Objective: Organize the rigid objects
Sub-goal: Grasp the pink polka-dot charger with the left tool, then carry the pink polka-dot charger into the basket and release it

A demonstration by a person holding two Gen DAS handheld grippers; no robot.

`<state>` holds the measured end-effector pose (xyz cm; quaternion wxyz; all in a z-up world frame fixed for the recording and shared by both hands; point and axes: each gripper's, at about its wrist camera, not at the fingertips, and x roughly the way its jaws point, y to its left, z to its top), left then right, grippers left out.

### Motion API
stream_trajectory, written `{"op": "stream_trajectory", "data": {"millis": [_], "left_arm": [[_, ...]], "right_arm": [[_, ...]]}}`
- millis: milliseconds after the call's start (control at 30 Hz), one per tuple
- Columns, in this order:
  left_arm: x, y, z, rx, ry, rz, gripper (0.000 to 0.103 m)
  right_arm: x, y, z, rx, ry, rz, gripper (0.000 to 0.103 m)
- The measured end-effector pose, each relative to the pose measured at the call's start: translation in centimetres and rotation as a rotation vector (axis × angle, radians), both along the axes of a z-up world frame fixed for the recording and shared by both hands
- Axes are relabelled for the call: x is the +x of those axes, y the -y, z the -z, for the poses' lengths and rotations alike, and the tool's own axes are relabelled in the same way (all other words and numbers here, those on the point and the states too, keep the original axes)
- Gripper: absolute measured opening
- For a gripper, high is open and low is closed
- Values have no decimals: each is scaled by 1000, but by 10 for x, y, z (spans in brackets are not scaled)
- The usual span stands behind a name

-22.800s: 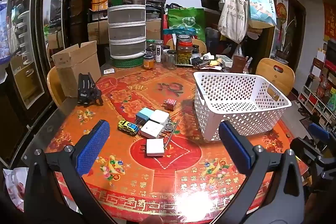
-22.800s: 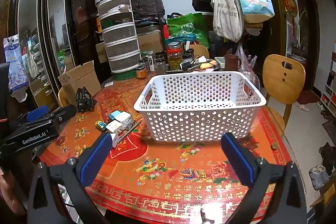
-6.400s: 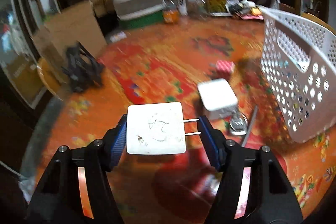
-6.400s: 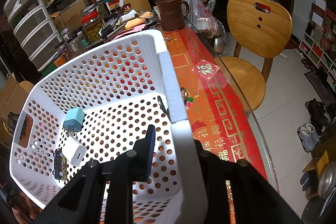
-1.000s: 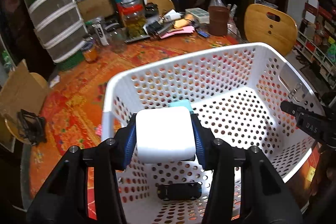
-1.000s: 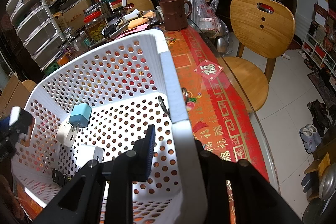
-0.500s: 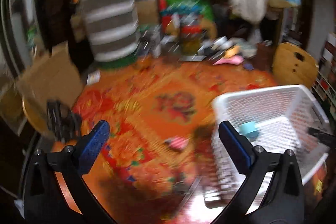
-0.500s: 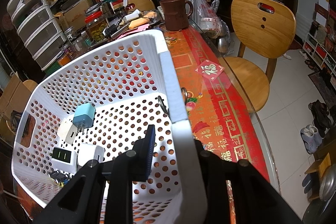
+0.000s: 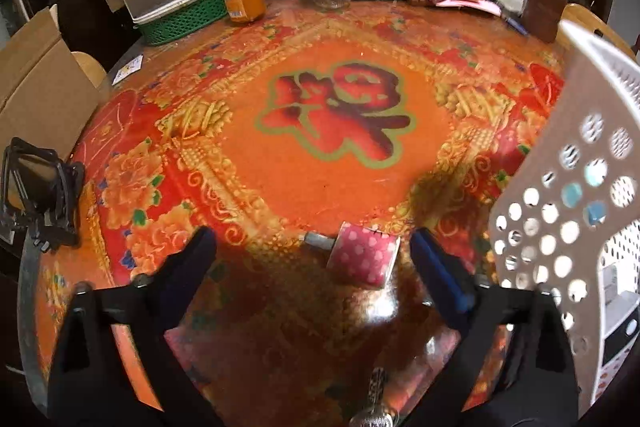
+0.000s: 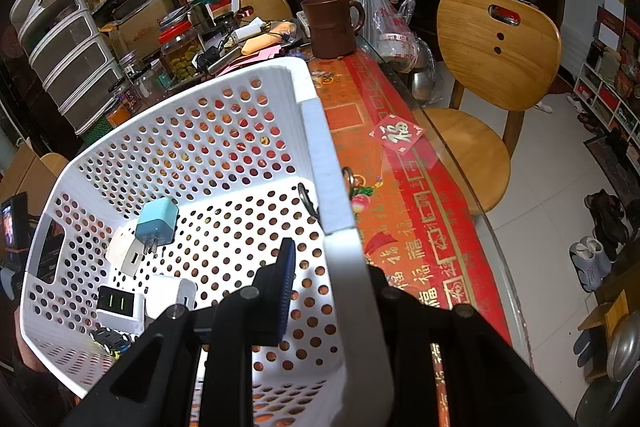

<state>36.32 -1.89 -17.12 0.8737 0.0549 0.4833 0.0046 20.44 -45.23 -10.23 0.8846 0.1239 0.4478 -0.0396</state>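
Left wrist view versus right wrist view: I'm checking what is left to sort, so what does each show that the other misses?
Only the left wrist shows the pink polka-dot block on the red patterned table, between the open left gripper. Only the right wrist shows the blue charger and white chargers inside, with the right gripper clamping the rim. Both show the white perforated basket.

The left wrist view looks low and close across the red patterned tablecloth (image 9: 336, 131), while the right wrist view looks down into the white perforated plastic basket (image 10: 256, 131), which both share (image 9: 600, 99).
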Motion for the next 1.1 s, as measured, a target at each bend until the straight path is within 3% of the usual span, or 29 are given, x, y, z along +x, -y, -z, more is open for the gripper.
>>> {"op": "stream_trajectory", "data": {"millis": [33, 67, 367, 533, 800, 1100], "left_arm": [[2, 0, 3, -15, -12, 5, 58], [1, -1, 5, -32, -20, 1, 42], [-46, -40, -51, 66, 151, -101, 42], [-77, -69, -89, 58, 227, -150, 42], [-107, -75, -131, 64, 273, -160, 42], [-118, -59, -154, 60, 291, -140, 42]], "right_arm": [[0, 0, 0, -1, 0, 0, 24], [0, 0, 0, -1, 0, 0, 24], [-1, 0, 1, 0, 5, -1, 24], [-2, 0, 1, 0, 5, -2, 24], [-2, 0, 1, -1, 4, -3, 24], [-2, 0, 1, -1, 3, -5, 24]]}}
